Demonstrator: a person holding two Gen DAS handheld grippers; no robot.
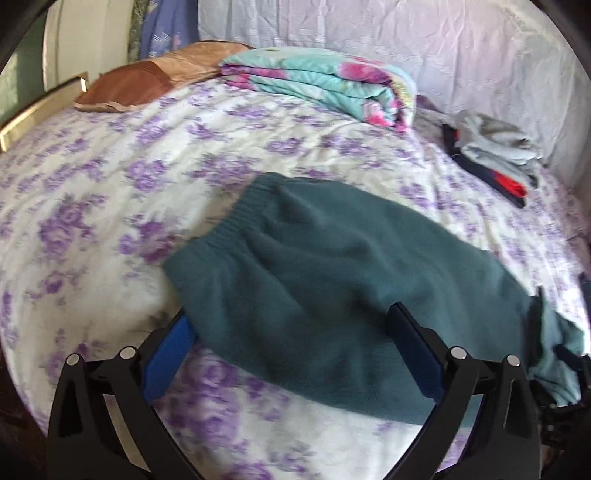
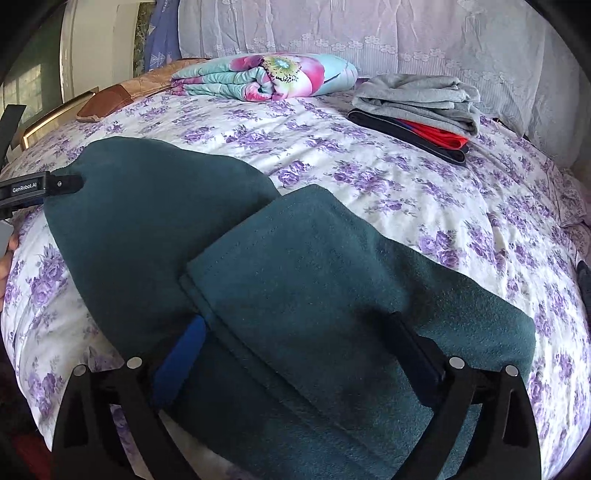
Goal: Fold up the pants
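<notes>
Dark teal fleece pants (image 1: 314, 273) lie on the floral bedsheet (image 1: 110, 177), ribbed waistband (image 1: 236, 214) to the far left. My left gripper (image 1: 291, 321) is open, its fingers astride the pants' near edge. In the right wrist view the pants (image 2: 155, 229) have the leg end (image 2: 332, 280) folded over on top. My right gripper (image 2: 299, 325) is open, its blue-padded fingers (image 2: 184, 350) astride the folded leg end. The left gripper's body (image 2: 40, 188) shows at the far left edge there.
A folded floral blanket (image 1: 321, 85) and a brown pillow (image 1: 129, 85) lie at the bed's far side. A stack of folded grey, red and black clothes (image 2: 421, 107) sits at the far right. A lace-covered backrest (image 2: 369, 33) runs behind.
</notes>
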